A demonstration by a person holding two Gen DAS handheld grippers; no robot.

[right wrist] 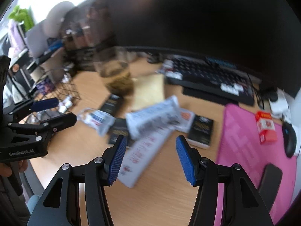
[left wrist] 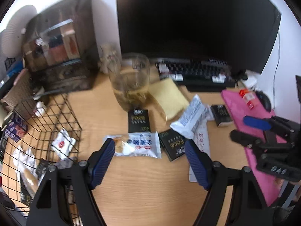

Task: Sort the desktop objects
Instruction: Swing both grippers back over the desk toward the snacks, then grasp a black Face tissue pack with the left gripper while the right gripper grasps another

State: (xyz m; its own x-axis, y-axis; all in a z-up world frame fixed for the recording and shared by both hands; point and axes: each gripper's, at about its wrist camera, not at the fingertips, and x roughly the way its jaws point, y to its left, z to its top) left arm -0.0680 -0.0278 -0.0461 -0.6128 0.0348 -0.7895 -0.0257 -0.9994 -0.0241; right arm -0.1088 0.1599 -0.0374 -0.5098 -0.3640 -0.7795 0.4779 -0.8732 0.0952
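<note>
Left claw (left wrist: 150,157) is spread and empty above the wooden bench (left wrist: 143,188); left, the black wire basket (left wrist: 71,111) holds a few packets, so sorting looks partly done

Right claw (right wrist: 149,157), also spread, hovers over a white printed packet (right wrist: 141,154) among unsorted wrappers

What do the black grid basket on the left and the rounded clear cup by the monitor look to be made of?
Black grid basket: thin wire, likely coated metal with a matte finish; its open square mesh shows the packets inside. Rounded clear cup: see-through, glass or clear plastic; yellowish liquid is visible through the wall.
</note>
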